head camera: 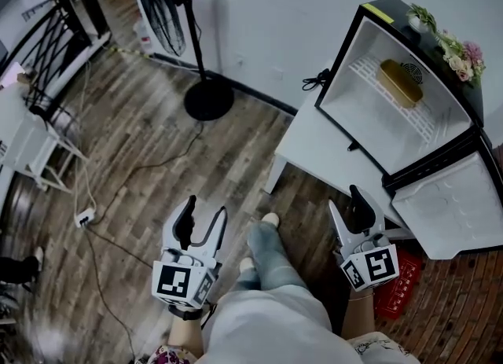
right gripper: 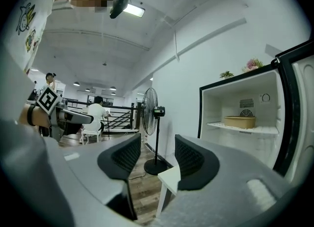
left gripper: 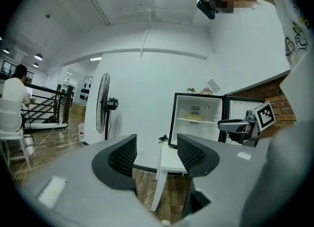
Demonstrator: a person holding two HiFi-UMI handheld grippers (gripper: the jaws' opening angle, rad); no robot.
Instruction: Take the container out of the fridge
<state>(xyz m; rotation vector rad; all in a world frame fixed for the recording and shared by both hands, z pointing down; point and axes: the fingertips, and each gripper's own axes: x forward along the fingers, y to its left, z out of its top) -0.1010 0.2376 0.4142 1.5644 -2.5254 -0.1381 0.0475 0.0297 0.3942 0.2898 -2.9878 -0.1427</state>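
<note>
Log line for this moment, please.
fridge: open | container: inside, untouched | left tool: open, empty | right tool: open, empty | stage: container not yet reached

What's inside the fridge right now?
One tan container sits on the white wire shelf, a round vent in the back wall behind it. Nothing else shows inside the fridge. The container's contents cannot be seen from here.
</note>
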